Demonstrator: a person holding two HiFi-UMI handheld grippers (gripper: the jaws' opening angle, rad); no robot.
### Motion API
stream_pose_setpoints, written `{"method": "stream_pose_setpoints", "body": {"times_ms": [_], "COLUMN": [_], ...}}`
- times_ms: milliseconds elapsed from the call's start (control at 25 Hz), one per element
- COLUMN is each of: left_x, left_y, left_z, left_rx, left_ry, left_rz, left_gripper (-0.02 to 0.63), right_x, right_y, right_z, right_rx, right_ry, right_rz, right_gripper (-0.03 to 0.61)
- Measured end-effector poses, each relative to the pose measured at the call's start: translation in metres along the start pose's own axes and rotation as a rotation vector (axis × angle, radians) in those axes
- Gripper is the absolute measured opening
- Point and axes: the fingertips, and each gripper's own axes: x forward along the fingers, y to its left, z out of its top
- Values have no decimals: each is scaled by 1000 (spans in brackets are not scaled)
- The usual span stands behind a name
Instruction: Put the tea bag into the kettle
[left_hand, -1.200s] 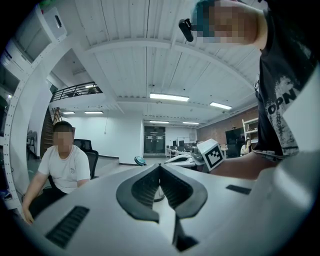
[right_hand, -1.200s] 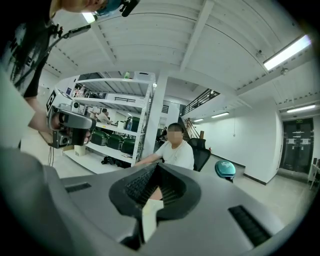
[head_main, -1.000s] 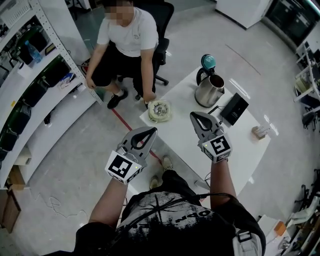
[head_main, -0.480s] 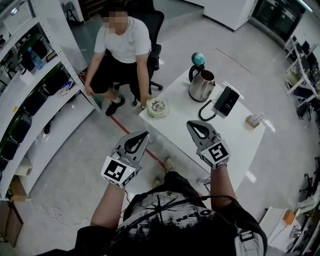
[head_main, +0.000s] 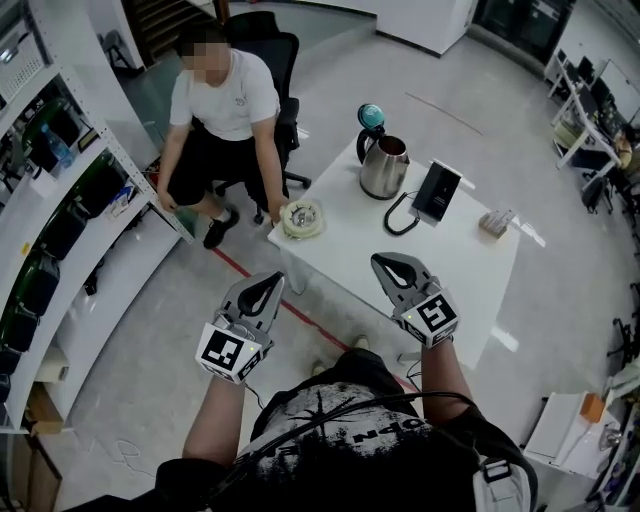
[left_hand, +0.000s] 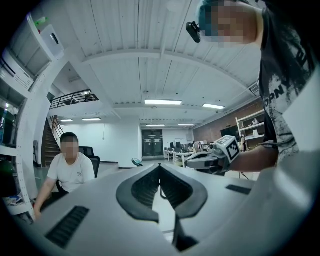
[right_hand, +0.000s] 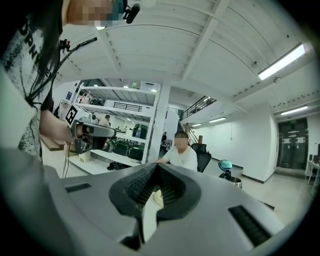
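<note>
— Where does the kettle (head_main: 384, 168) stand?
— On the table's (head_main: 420, 262) far side, a device (head_main: 436, 191) just right of it, a round dish (head_main: 301, 218) at the left corner.
— The seated person (head_main: 222, 105)?
— Behind that corner; shelving (head_main: 70, 250) runs along the left.

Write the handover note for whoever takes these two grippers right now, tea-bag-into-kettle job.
Left gripper: shut, empty, over the floor short of the table.
Right gripper: shut, empty, over the table's near side in the head view.
Kettle: upright on the table's far side, lid open.
Tea bag: not made out. A round dish sits at the table's left corner by the seated person's hand; its contents are too small to tell.
Done: nothing yet.
Left: find and grip the tea bag, then drop it into the kettle.
</note>
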Motion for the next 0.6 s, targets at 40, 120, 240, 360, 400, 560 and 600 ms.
{"method": "stream_pose_setpoints", "body": {"times_ms": [40,120,240,360,400,560,600], "left_x": [1,4,7,10,11,16,17], "left_y": [0,1,7,13,14,15,15], "left_z": [0,0,1,3,4,4,4], "left_rx": [1,3,1,9,13,23,22], "left_ry": [0,-5,-14,-16,-17,-19,-18], "left_rz": [-3,-1,8,5,2,-13,-15], "left_gripper": [11,11,11,11,11,11,11], "right_x": [-1,-2,1,5,6,9,9], "right_y": [0,-2,-6,-7,-8,-10,-10], "right_z": [-1,-2,1,4,4,4,4], "right_rx": [6,10,11,10,9,4,6], "right_ry": [-1,-2,-6,-19,-23,-23,-22], "right_rz": [2,5,-3,-4,-3,-5,-7], "right_gripper": [11,11,11,11,11,11,11]}}
